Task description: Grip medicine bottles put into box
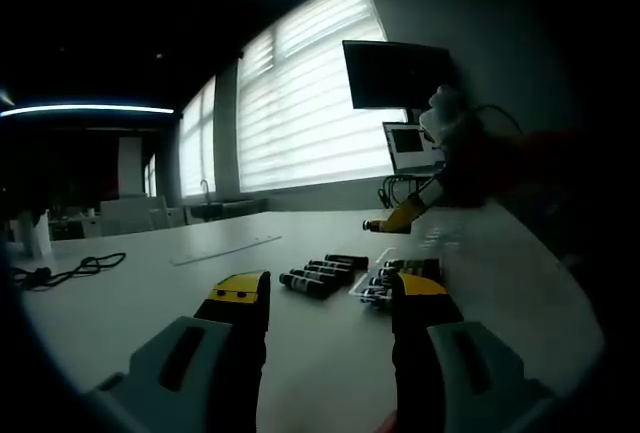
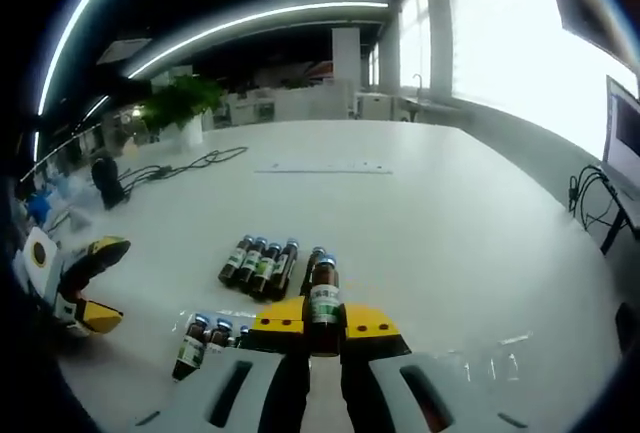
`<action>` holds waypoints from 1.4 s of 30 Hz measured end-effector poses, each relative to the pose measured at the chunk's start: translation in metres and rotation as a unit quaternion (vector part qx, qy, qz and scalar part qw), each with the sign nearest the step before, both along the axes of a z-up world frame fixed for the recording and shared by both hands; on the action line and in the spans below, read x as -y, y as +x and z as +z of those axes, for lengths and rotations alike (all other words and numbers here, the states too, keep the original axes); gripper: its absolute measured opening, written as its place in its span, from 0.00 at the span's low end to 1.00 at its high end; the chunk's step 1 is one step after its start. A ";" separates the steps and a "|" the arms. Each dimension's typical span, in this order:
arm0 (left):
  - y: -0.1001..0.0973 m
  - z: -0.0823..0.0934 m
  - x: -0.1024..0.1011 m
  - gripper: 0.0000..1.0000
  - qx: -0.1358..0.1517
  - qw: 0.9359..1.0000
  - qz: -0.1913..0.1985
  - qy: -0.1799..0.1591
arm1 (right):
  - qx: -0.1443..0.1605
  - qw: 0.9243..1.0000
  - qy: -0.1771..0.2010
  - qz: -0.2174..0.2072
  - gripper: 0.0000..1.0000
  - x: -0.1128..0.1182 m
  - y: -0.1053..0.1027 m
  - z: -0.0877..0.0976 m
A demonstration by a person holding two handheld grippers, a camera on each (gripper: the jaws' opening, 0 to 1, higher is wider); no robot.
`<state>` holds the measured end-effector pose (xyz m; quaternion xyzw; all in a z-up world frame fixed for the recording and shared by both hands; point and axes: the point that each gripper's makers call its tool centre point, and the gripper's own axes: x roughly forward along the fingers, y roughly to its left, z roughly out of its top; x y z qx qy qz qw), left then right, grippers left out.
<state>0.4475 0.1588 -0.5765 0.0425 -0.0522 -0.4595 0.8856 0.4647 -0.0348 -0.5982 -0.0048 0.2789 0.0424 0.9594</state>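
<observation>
My right tool (image 2: 322, 328), yellow-tipped on grey arms, is clamped on a small brown medicine bottle with a blue cap and green label (image 2: 322, 303), held upright above the white table (image 2: 420, 223). Just beyond that bottle a row of four similar brown bottles (image 2: 260, 263) lies on the table, with a few more (image 2: 205, 341) beside the held bottle, inside what looks like a clear shallow box (image 1: 372, 275); its edges are hard to make out. My left tool (image 1: 330, 303) hovers with its jaws apart, gripping nothing, well short of the row. A black cable (image 2: 185, 165) lies far behind the row.
</observation>
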 end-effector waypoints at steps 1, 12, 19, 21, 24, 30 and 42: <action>0.000 0.000 0.000 0.42 0.000 1.000 0.000 0.001 | -0.002 1.000 -0.002 0.000 0.07 0.001 -0.003 0.000; 0.000 -0.001 0.000 0.42 0.000 1.000 -0.001 0.001 | -0.017 1.000 0.005 0.006 0.07 -0.006 -0.024 -0.012; 0.000 -0.002 0.001 0.42 -0.001 1.000 -0.001 0.003 | -0.027 1.000 0.002 0.013 0.07 -0.015 -0.030 -0.021; 0.000 -0.001 0.001 0.42 -0.001 1.000 -0.002 0.004 | -0.026 1.000 -0.002 0.014 0.07 -0.017 -0.031 -0.022; 0.000 -0.001 0.001 0.42 -0.001 1.000 -0.002 0.003 | -0.027 0.999 0.000 0.018 0.07 -0.019 -0.031 -0.023; 0.000 -0.001 0.001 0.42 -0.001 1.000 -0.002 0.003 | -0.024 1.000 -0.002 0.017 0.08 -0.019 -0.033 -0.024; 0.000 -0.001 0.001 0.42 0.000 1.000 -0.002 0.004 | -0.008 1.000 -0.008 0.019 0.06 -0.021 -0.033 -0.017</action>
